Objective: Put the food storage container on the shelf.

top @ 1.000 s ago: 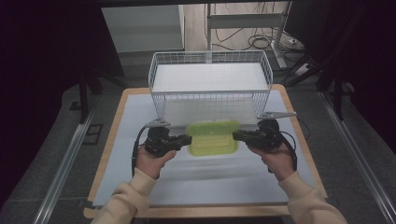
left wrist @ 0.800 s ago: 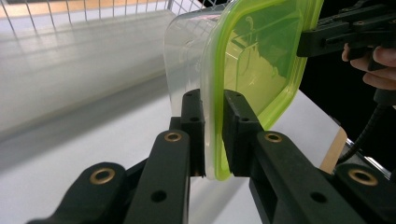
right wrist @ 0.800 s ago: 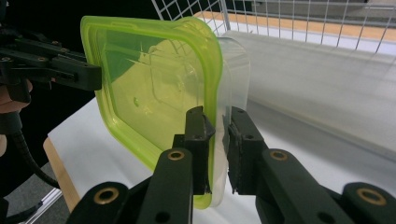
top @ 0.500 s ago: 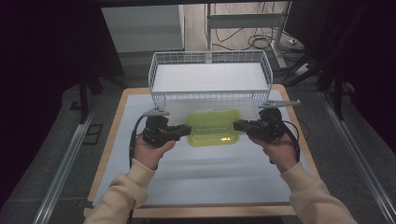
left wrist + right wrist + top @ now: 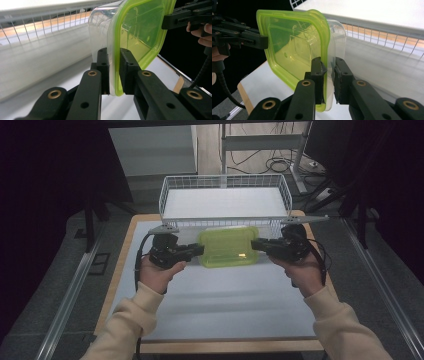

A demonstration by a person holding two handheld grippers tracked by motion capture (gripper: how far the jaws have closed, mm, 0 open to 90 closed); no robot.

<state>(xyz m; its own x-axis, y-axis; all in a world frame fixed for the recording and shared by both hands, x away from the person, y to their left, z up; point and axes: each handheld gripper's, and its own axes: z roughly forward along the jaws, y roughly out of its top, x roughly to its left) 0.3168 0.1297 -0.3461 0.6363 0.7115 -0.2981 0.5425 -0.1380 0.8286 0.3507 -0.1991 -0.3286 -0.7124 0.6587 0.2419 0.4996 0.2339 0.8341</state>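
Note:
A clear plastic container with a lime-green lid (image 5: 229, 246) hangs in the air just in front of the wire basket, held level by its two short ends. My left gripper (image 5: 200, 251) is shut on the container's left rim, and my right gripper (image 5: 254, 245) is shut on its right rim. In the left gripper view the jaws (image 5: 114, 53) pinch the lid edge of the container (image 5: 135, 30), with the other gripper (image 5: 175, 20) at the far end. The right gripper view shows its jaws (image 5: 328, 62) clamped on the rim of the container (image 5: 294, 45).
A white wire basket (image 5: 225, 222) with a white floor stands at the back of the table, directly behind the container. A white mat (image 5: 220, 300) covers the wooden tabletop below and in front of the hands. Dark floor and metal rails flank the table.
Both hands have risen together, lifting the container off the mat and carrying it closer to the basket's front wall. The grips have stayed the same.

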